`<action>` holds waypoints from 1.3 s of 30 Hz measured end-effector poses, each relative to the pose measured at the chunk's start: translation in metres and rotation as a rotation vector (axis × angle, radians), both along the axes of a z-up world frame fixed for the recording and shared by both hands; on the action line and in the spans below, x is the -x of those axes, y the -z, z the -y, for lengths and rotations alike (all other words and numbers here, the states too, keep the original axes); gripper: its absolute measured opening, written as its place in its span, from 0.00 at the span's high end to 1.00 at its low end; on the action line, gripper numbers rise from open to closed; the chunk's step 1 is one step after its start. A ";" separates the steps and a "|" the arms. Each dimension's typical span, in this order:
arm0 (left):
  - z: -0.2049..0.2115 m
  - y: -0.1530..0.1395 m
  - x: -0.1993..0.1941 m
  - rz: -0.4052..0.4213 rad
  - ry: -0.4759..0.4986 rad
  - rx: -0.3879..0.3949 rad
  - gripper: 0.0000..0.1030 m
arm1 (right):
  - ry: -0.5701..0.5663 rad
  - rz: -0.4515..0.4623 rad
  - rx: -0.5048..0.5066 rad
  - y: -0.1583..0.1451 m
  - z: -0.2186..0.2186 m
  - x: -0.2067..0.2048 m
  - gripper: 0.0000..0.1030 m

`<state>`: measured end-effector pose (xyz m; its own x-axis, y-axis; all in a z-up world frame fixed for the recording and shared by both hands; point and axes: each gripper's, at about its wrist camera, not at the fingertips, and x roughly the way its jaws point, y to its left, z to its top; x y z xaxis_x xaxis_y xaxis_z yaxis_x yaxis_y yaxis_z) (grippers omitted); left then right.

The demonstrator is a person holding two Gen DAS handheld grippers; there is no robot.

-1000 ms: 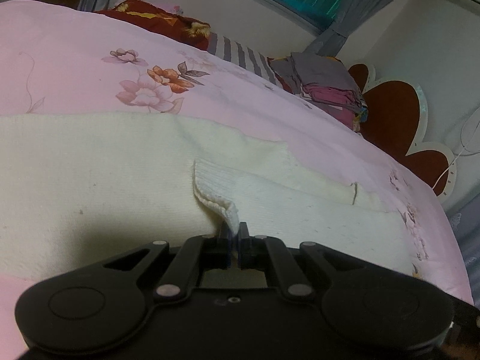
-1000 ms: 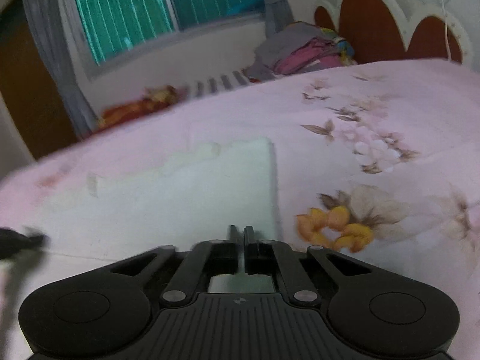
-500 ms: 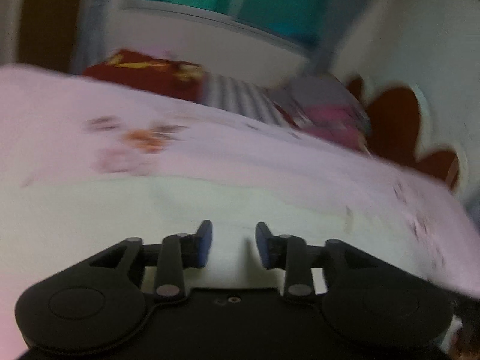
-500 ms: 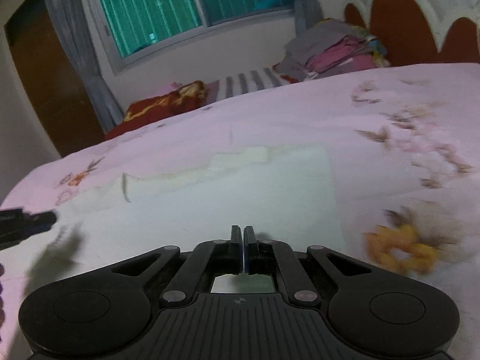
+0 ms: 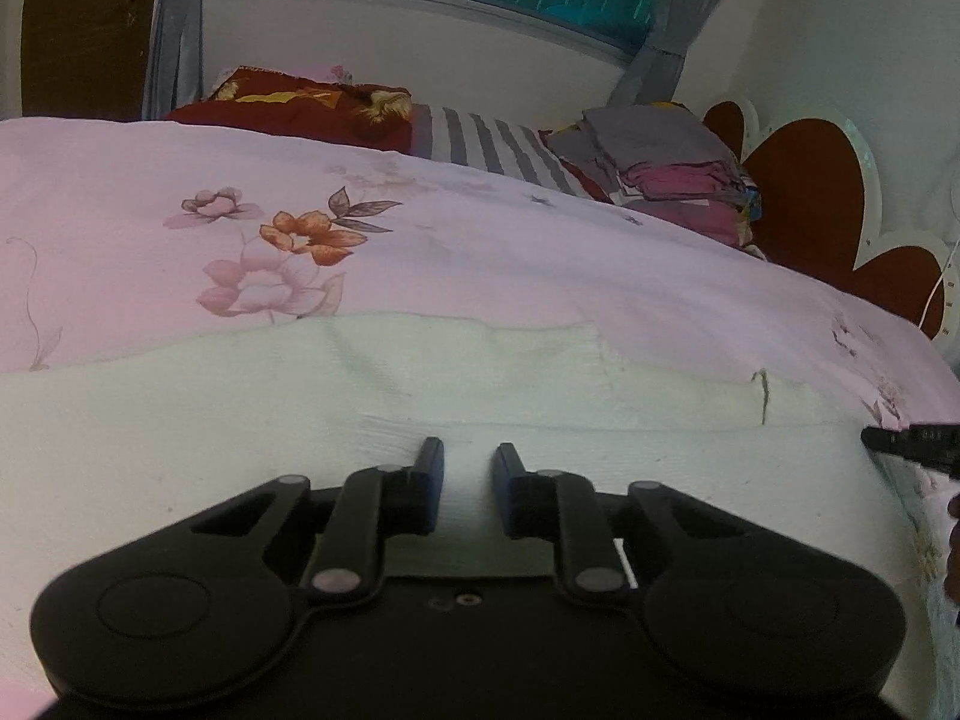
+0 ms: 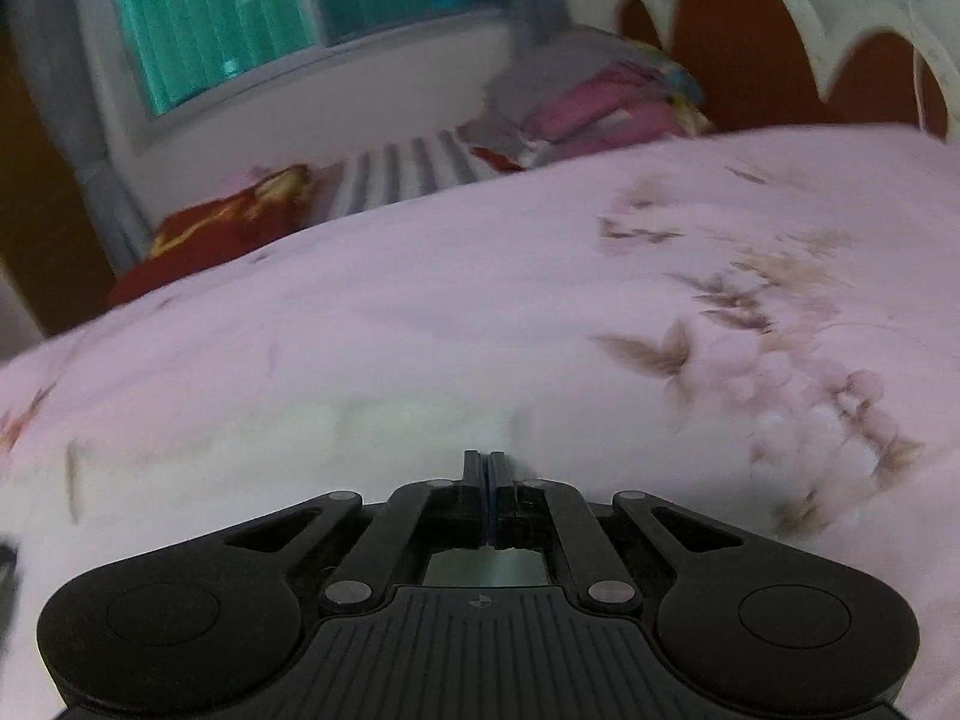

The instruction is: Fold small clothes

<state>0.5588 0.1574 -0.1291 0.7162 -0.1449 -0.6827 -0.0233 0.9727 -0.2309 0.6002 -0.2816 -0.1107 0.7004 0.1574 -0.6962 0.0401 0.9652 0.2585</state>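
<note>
A cream knitted garment (image 5: 240, 420) lies flat on the pink flowered bed cover (image 5: 480, 252). My left gripper (image 5: 468, 459) is open and empty just above the garment's near part. In the right wrist view, which is blurred, the same garment (image 6: 336, 438) lies left of centre and my right gripper (image 6: 487, 462) is shut over its far right corner; I cannot tell whether cloth is between the fingers. The tip of the right gripper shows at the right edge of the left wrist view (image 5: 912, 444).
A stack of folded clothes (image 5: 678, 180) sits at the far side by the red and white headboard (image 5: 810, 192). A dark red cushion (image 5: 312, 108) and a striped cloth (image 5: 492, 144) lie under the window. The bed's edge falls away at right.
My left gripper has let go of the garment's cuff and opened; the cuff now lies flat. My right gripper stayed shut and moved toward the garment's far right corner.
</note>
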 end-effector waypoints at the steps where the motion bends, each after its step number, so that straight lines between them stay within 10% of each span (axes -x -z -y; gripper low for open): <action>1: 0.001 0.000 0.000 -0.001 0.003 -0.008 0.80 | 0.000 -0.013 0.013 0.000 0.004 -0.007 0.97; 11: 0.029 -0.007 -0.004 0.016 0.051 -0.097 0.59 | -0.234 0.083 0.096 -0.022 -0.058 0.015 0.97; 17: 0.010 -0.009 -0.005 -0.024 0.023 -0.067 0.61 | 0.008 -0.103 0.272 0.004 -0.020 -0.017 0.97; 24: 0.040 -0.006 0.017 0.033 0.087 -0.110 0.58 | -0.096 -0.014 0.122 -0.018 -0.029 0.013 0.97; 39: 0.036 -0.006 0.054 0.027 0.095 -0.146 0.54 | -0.130 -0.028 0.172 -0.008 -0.053 0.093 0.97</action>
